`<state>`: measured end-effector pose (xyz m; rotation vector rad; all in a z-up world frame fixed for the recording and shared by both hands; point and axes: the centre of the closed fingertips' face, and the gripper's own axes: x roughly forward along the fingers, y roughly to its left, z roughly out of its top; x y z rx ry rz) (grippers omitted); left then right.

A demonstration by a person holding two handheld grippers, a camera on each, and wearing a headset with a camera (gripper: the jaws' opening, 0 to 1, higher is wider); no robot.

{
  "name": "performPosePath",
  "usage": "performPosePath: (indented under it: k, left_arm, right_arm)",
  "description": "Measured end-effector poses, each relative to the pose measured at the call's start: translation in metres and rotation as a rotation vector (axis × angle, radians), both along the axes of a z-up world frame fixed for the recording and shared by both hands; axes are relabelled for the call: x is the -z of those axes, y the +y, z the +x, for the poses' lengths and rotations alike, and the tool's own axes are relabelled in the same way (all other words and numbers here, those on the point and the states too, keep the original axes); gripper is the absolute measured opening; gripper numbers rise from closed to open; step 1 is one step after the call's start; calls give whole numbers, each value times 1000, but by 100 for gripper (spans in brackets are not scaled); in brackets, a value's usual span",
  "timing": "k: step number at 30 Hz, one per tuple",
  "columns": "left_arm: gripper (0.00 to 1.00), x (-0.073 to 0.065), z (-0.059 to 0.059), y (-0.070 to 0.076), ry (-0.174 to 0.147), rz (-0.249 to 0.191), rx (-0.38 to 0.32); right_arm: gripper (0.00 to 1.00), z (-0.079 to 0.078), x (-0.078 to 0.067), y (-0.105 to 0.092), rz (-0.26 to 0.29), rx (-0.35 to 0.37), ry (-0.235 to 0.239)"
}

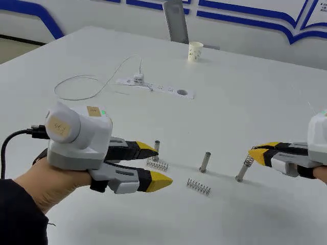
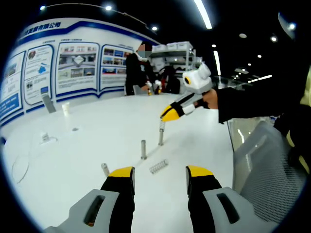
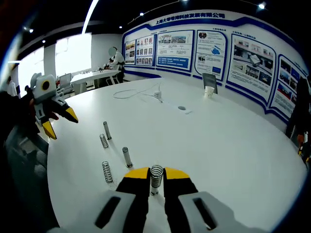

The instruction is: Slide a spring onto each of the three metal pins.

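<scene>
My right claw (image 3: 156, 174) is pressed in on the gripped spring (image 3: 156, 176), with one yellow-tipped jaw on each side of its coils. This spring sits on the top end of the right pin (image 1: 240, 175), which stands on the white tabletop (image 1: 245, 102) directly under the claw tip and, in the head view, leans a little toward that claw. My left claw (image 1: 163, 165) is spread wide and holds nothing; it hangs low over the tabletop, well apart from the right claw. In the head view the first loose spring (image 1: 157, 164) lies flat on the tabletop in the gap between its two jaws, and the left pin (image 1: 157, 147) stands upright and bare just past the tip of the upper jaw. The middle pin (image 1: 205, 162) is ahead of the left claw, between the two claws, also upright and bare. The second loose spring (image 1: 198, 187) lies flat a little in front of the lower jaw of the left claw; in the left gripper view it is just ahead of the open gap. Far beyond both claws, across the tabletop, I see a power strip (image 1: 153, 87) with a white cable (image 1: 87, 81) and a paper cup (image 1: 195, 51).
</scene>
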<state>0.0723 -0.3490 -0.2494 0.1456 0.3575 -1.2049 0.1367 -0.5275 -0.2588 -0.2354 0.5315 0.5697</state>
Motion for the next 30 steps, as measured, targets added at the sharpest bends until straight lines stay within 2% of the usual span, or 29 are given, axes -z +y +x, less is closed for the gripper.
performPosePath:
  k: [15, 30]
  left_arm:
    - [43, 3, -1, -1, 5, 6, 6]
    - [43, 5, -2, -1, 9, 9, 6]
  right_arm:
    - [12, 1, 29, -1, -11, 14, 39]
    - [12, 1, 47, 0, -29, 12, 76]
